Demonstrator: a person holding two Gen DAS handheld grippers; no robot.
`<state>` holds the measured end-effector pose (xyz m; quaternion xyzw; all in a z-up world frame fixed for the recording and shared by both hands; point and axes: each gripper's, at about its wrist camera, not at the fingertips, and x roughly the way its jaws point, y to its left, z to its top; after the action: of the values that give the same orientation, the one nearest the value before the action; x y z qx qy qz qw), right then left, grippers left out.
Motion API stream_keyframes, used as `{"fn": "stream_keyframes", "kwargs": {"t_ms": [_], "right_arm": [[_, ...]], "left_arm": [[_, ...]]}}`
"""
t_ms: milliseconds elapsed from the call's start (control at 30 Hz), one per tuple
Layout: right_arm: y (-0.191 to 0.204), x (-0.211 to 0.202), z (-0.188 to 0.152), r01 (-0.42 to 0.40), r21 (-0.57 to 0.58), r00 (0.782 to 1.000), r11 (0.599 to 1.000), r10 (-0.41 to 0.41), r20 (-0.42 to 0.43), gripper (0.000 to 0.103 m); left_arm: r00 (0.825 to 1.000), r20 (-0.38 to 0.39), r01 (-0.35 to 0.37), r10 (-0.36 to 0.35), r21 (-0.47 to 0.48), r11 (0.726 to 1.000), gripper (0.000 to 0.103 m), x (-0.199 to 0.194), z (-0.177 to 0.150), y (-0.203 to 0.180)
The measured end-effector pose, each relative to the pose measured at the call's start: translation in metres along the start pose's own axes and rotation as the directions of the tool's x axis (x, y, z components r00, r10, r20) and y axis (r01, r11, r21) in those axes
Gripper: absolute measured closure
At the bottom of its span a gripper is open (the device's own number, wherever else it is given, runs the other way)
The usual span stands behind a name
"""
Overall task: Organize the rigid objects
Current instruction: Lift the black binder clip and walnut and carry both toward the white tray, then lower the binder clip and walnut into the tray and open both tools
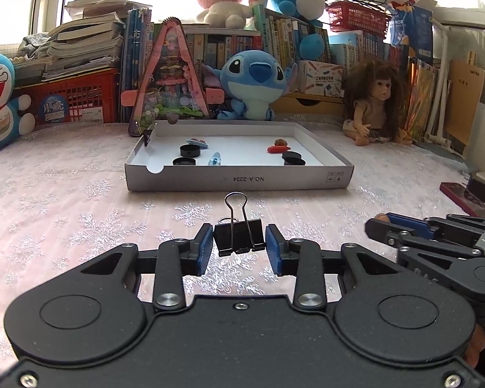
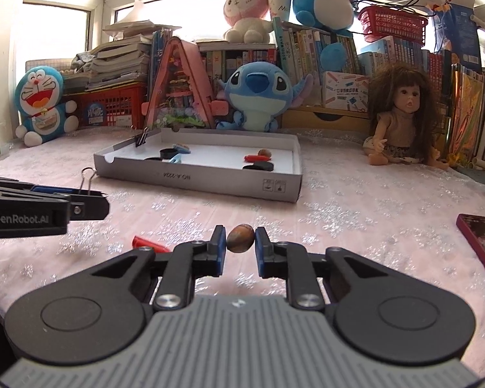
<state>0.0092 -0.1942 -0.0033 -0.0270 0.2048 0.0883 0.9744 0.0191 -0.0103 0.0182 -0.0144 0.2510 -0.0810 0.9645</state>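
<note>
The left hand-held gripper (image 1: pixel 239 242) was closed on a black binder clip (image 1: pixel 238 237), its blue pads pressing the two short ends of the clip body, and the wire handles stood up between them. The right hand-held gripper (image 2: pixel 240 241) was closed on a small brown nut-like object (image 2: pixel 240 238), which was pinched at its two sides only. Both were held above the front part of the bench (image 1: pixel 64 200), which was covered with a pink snowflake cloth. The open white box (image 1: pixel 239 179) lay further back, near the middle of the bench, and it already contained black caps, a red piece and another brown nut.

The nut seemed to be the bigger risk. It was round and smooth, and the pads touched it on a small area, so a quick swing toward the box could let it rotate and slip out; it would then probably roll over the cloth. The clip might turn between the pads, because its body was narrow and its handles were free to swing. The two grippers were near each other, so they could collide if both went to the box together. A red piece (image 2: pixel 147 244) lay on the cloth just beside the right gripper and could be pushed away.
</note>
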Motion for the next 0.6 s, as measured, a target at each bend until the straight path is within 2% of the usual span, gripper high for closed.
{"fn": "stream_keyframes", "kwargs": {"t_ms": [300, 600], "right_arm": [[-0.019, -0.001, 0.015, 0.022, 0.044, 1.0, 0.999, -0.023, 0.007, 0.08], [-0.027, 0.001, 0.034, 0.034, 0.034, 0.999, 0.999, -0.035, 0.033, 0.08]], "left_arm": [[1.0, 0.015, -0.016, 0.016, -0.02, 1.0, 0.07, 0.001, 0.027, 0.014], [0.999, 0.046, -0.009, 0.009, -0.011, 1.0, 0.07, 0.005, 0.053, 0.02]]}}
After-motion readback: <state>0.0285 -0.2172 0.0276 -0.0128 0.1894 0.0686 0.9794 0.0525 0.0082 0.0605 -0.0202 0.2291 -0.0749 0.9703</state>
